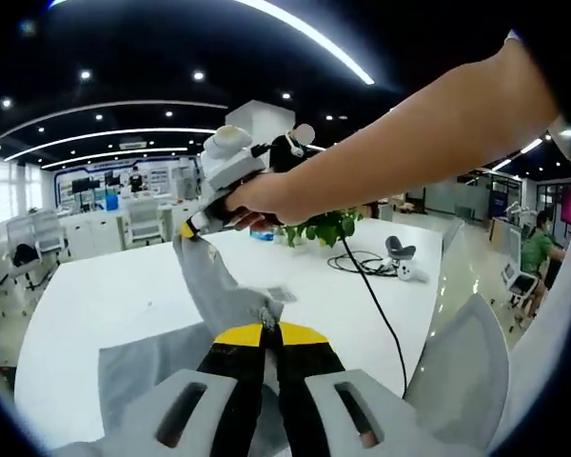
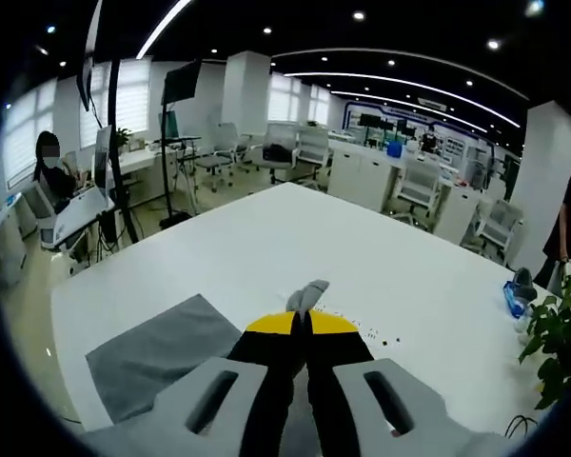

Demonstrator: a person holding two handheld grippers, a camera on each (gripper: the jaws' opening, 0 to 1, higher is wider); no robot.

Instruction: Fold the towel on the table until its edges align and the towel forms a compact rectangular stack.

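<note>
Left gripper view: left gripper [image 1: 270,334] jaws pinched together on a raised fold of the grey towel [image 1: 152,376], rest of it flat on the white table [image 1: 105,295]. Right gripper [image 1: 192,227] comes in from the right, held by a hand [image 1: 257,200], clamped on another towel corner lifted off the table. Black cable [image 1: 371,286] and potted plant [image 1: 324,228] further back on the table.

Right gripper view: right gripper [image 2: 303,324] jaws closed on a bit of towel [image 2: 157,352] poking up between the yellow tips; flat part lies lower left on the table [image 2: 295,248]. Plant [image 2: 557,333] at right edge. Office chairs [image 2: 300,148] behind.
</note>
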